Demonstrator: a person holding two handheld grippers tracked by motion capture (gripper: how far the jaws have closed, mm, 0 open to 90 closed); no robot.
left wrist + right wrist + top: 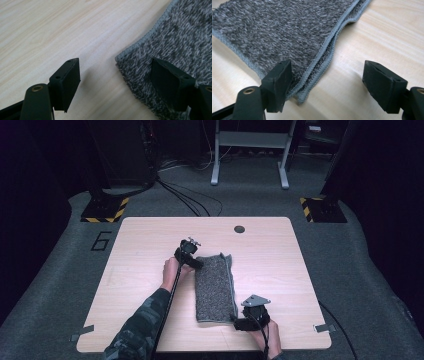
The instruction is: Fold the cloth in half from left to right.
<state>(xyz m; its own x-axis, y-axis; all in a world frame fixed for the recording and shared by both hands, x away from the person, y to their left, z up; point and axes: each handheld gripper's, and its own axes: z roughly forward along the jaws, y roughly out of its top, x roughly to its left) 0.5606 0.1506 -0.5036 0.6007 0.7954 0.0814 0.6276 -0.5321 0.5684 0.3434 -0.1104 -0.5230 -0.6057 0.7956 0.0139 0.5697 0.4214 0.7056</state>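
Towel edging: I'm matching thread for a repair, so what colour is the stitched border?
Light grey, paler than the mottled dark-grey pile of the towel; the right gripper view shows it best.

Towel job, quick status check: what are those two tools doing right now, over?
Left tool open at towel's far left corner. Right tool open over its near right corner, folded edges between the jaws. Towel folded, flat on table. Nothing in the way.

You see a light wooden table [150, 250] on grey carpet, with one folded grey towel [215, 287] lying flat on it.
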